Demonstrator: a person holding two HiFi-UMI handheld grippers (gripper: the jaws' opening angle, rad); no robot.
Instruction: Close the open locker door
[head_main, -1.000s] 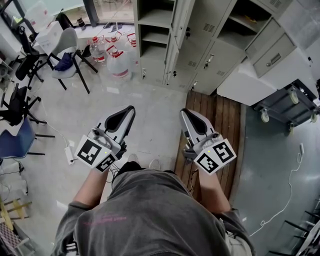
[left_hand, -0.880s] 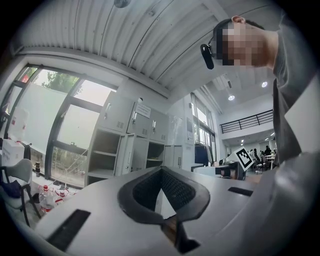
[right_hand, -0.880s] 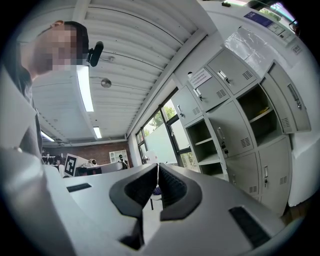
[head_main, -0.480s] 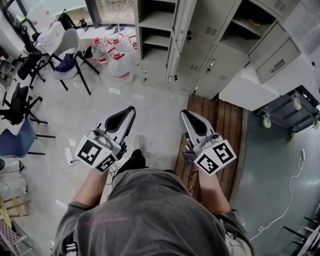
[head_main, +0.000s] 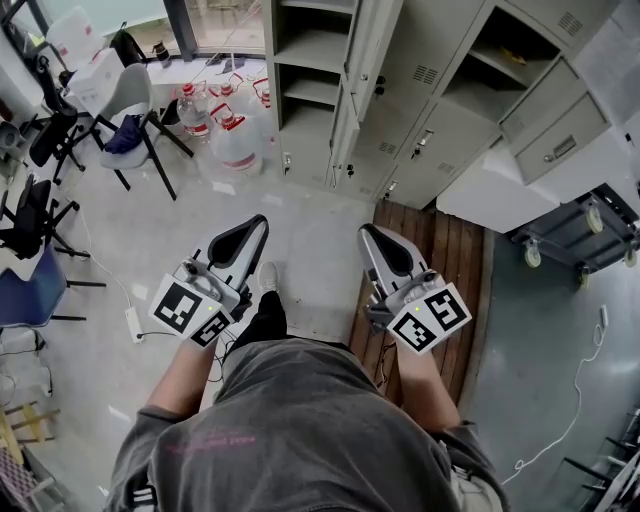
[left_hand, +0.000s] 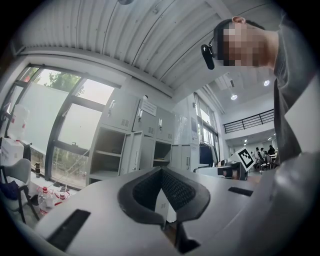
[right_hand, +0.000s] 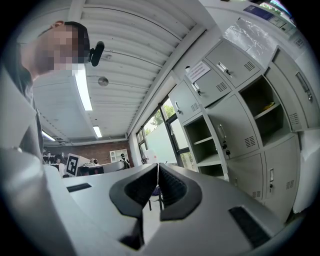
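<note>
A bank of grey lockers (head_main: 430, 90) stands ahead of me. One tall door (head_main: 368, 45) hangs ajar beside open shelved compartments (head_main: 310, 60); another compartment (head_main: 510, 45) gapes further right. Both grippers are held low in front of my body, well short of the lockers. My left gripper (head_main: 262, 220) is shut and empty, and so is my right gripper (head_main: 365, 231). In the left gripper view the gripper (left_hand: 161, 169) points at the open compartments (left_hand: 107, 155). In the right gripper view the gripper (right_hand: 157, 165) has the ajar door (right_hand: 227, 127) to its right.
Large water jugs (head_main: 235, 130) and chairs (head_main: 130, 100) stand on the floor at left. A wooden pallet (head_main: 440, 240) lies before the lockers at right. A white cabinet (head_main: 500, 185), a wheeled cart (head_main: 580, 220) and a loose white cable (head_main: 570, 400) are further right.
The lockers have come nearer in the head view and a foot has stepped forward. Both grippers keep the same pose, shut.
</note>
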